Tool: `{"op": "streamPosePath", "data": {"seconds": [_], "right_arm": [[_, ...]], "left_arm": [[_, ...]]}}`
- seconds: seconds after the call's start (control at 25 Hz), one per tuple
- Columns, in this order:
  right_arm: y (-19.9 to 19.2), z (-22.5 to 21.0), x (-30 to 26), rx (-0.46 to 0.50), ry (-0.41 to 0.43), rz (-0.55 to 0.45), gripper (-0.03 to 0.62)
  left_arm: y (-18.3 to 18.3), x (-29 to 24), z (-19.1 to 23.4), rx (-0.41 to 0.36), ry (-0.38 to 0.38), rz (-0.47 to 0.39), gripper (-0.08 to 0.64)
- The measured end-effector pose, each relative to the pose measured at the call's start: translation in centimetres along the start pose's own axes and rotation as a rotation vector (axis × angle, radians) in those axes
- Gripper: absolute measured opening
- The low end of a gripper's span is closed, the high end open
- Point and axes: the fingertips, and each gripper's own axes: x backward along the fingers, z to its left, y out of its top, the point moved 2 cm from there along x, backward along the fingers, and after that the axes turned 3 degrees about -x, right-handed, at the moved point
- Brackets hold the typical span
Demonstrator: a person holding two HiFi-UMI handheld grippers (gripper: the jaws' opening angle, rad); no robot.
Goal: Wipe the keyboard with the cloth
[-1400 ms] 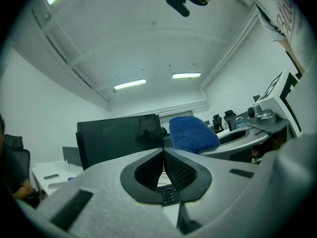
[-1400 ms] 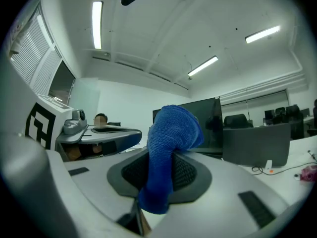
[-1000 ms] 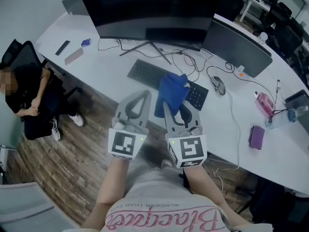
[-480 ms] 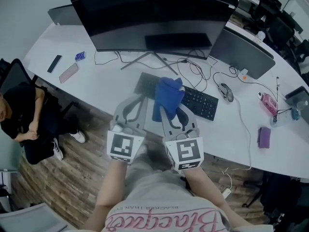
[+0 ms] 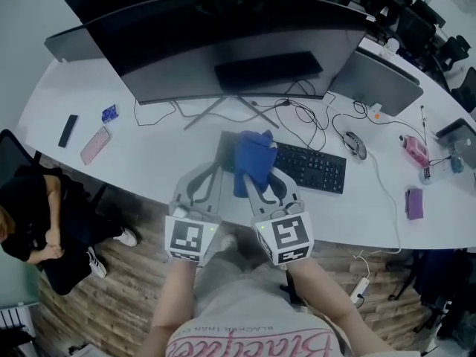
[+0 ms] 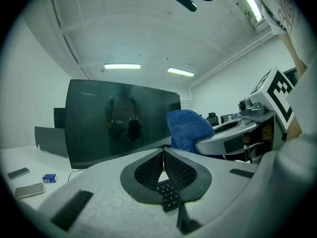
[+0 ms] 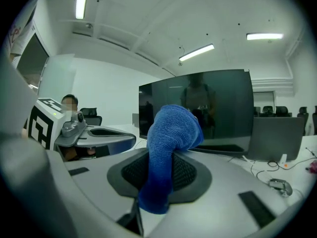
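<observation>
A black keyboard [image 5: 311,168] lies on the white desk [image 5: 156,162] below the curved monitor. My right gripper [image 5: 250,171] is shut on a blue cloth [image 5: 251,158], which hangs over the keyboard's left end and hides it. In the right gripper view the cloth [image 7: 171,128] bulges up from between the right gripper's [image 7: 161,155] jaws and droops down in front of them. My left gripper [image 5: 216,166] is just left of the cloth, near the desk's front edge. In the left gripper view the left gripper [image 6: 163,150] is shut with nothing in it, and keyboard keys [image 6: 169,195] show through the gap below its tips.
A large curved monitor [image 5: 223,43] stands behind the keyboard, with a second screen [image 5: 375,80] to its right. A mouse [image 5: 357,145] and loose cables [image 5: 301,114] lie right of the keyboard. A pink phone [image 5: 95,145] and a black remote [image 5: 68,130] lie far left. A person [image 5: 30,214] sits at left.
The view has drawn back and up from the desk. The cloth in the right gripper now hangs over the keyboard's left end instead of its middle. Both grippers stay shut.
</observation>
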Motion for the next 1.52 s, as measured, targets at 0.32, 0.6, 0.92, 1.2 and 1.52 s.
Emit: {"op": "streamPosePath", "data": {"seconds": [0.32,0.6,0.92,1.2,1.52], "right_arm": [[-3.6,2.0,-8.0,-0.131,0.021,0.131,0.087],[-7.0,3.0,-14.7,-0.219,0.028,0.246,0.087],[-7.5,3.8,-18.7,-0.296,0.063,0.292,0.087],[-9.8,3.5,-19.9,-0.285,0.059,0.407,0.087],[-12.0,1.2,-19.9,-0.293,0.02,0.507,0.087]], "left_arm": [[-4.9,-1.9,5.6,0.048,-0.039,0.081,0.006],[-8.5,-3.3,9.0,0.101,-0.053,0.135,0.006],[-11.2,-4.2,11.1,0.117,-0.048,0.194,0.006],[-12.2,-5.6,11.6,0.128,-0.052,0.225,0.006],[-12.7,-7.1,10.7,0.125,-0.072,0.258,0.006]]}}
